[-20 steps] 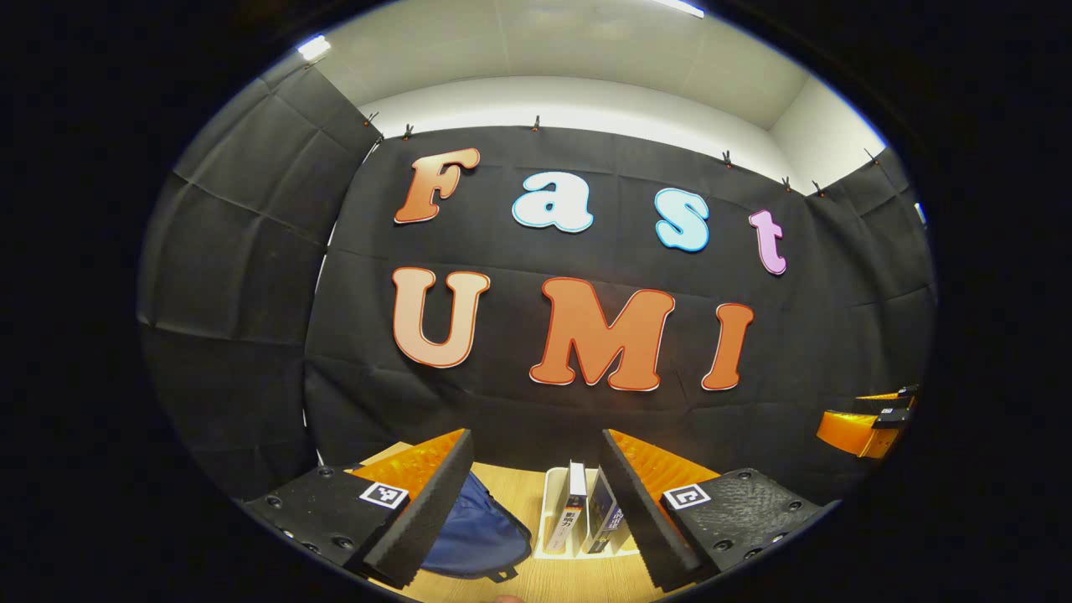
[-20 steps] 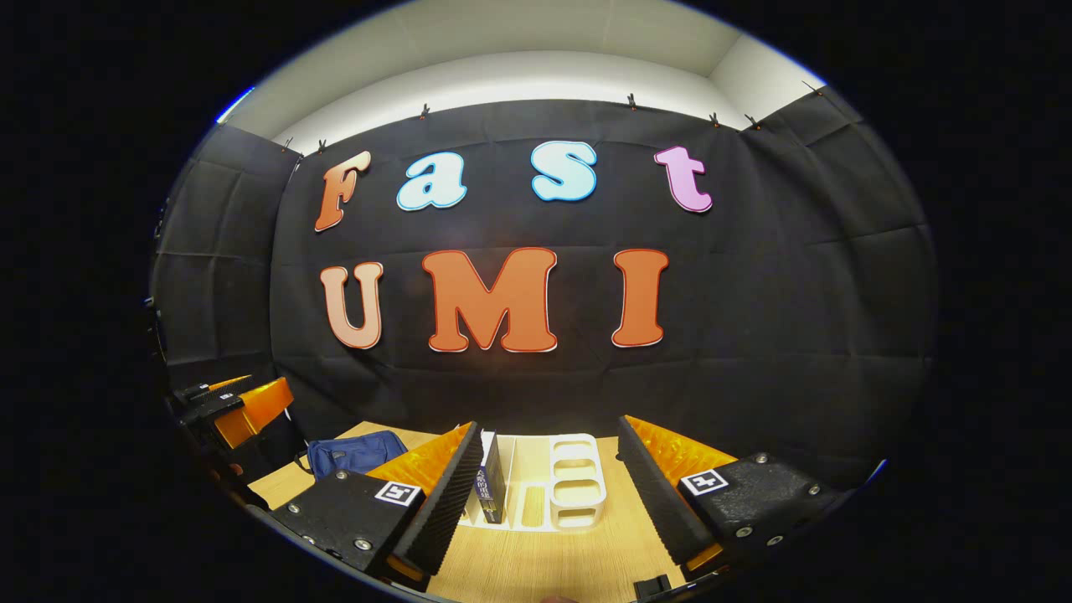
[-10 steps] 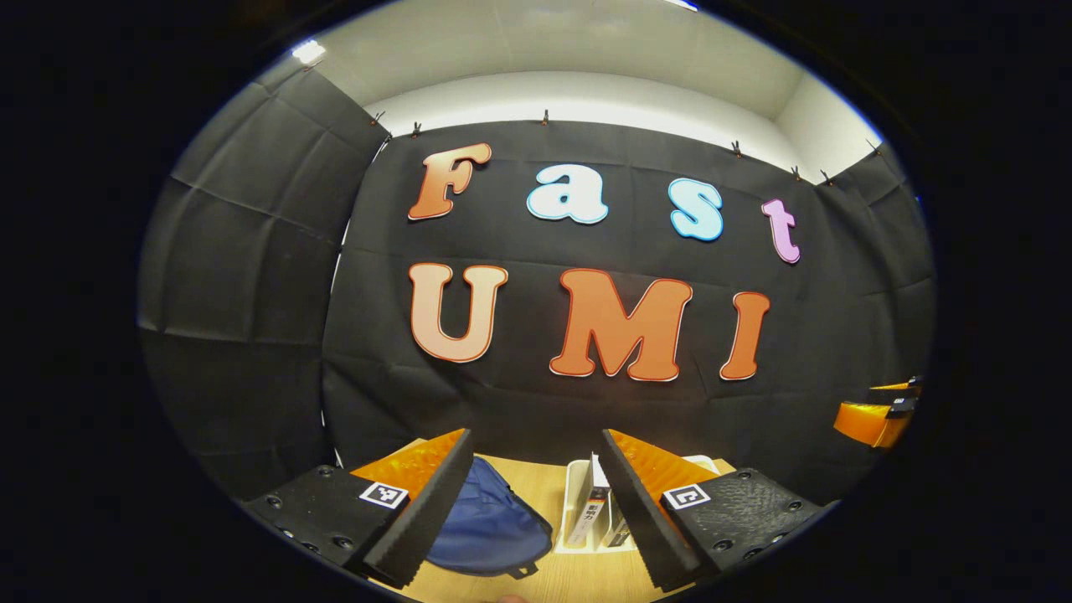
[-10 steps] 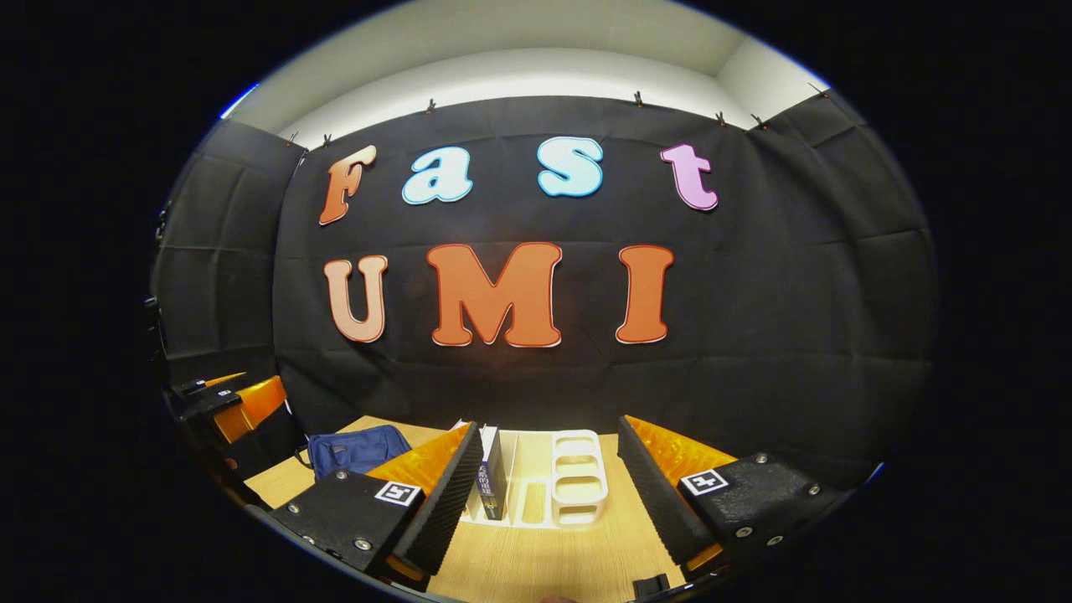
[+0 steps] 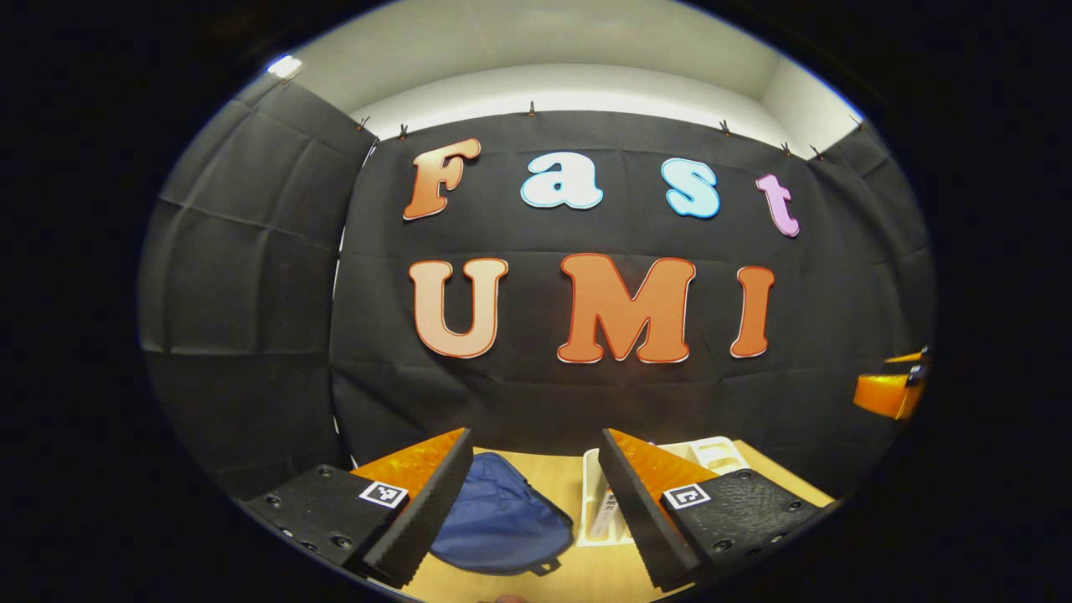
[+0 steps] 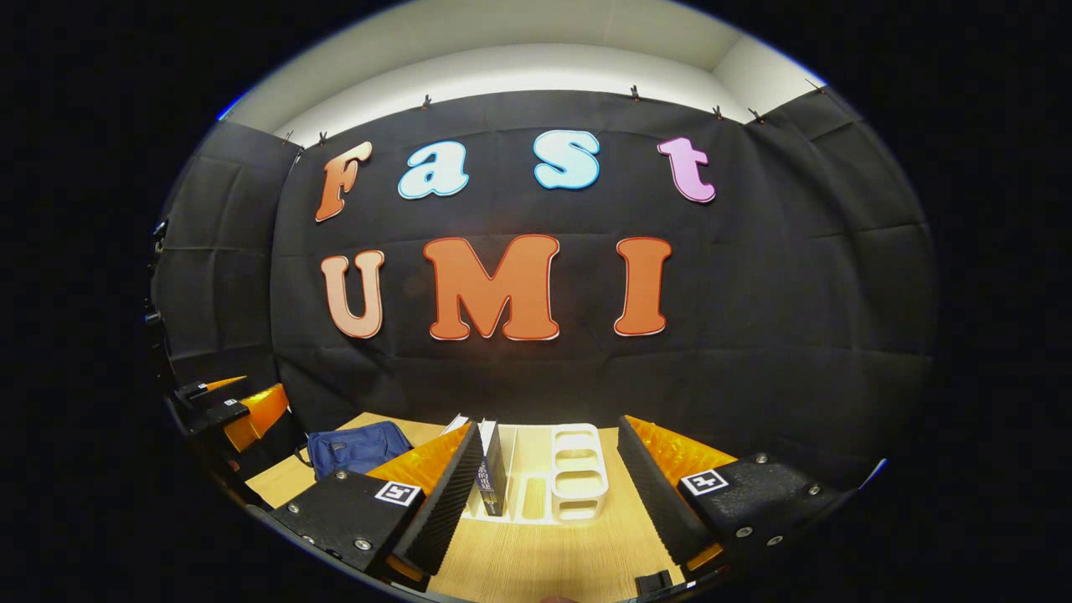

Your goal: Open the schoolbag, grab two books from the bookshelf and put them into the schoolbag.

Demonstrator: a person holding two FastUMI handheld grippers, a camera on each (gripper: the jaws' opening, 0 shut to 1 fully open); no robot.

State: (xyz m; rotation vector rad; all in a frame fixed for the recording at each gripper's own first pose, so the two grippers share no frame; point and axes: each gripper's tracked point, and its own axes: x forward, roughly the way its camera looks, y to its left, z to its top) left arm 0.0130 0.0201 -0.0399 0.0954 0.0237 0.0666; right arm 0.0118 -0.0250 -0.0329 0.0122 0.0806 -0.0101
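Observation:
A blue schoolbag point(image 5: 501, 515) lies on the wooden table, showing between my left gripper's point(image 5: 536, 511) open fingers, well ahead of them. Right of the bag stands a white bookshelf point(image 5: 600, 511), partly hidden behind the right finger. In the right gripper view the same white bookshelf point(image 6: 578, 477) sits ahead between the open fingers of my right gripper point(image 6: 548, 494), with upright books point(image 6: 490, 473) at its left end. The schoolbag point(image 6: 356, 448) lies at the left there, zipped as far as I can tell. Both grippers hold nothing.
The wooden table point(image 6: 536, 561) runs up to the black cloth wall. The other gripper point(image 6: 226, 410) shows at the far left of the right gripper view, and the other gripper point(image 5: 892, 389) at the far right of the left gripper view.
The left gripper view has swung left: the schoolbag now sits centred between its fingers and the bookshelf has slid right. The right gripper view has barely shifted.

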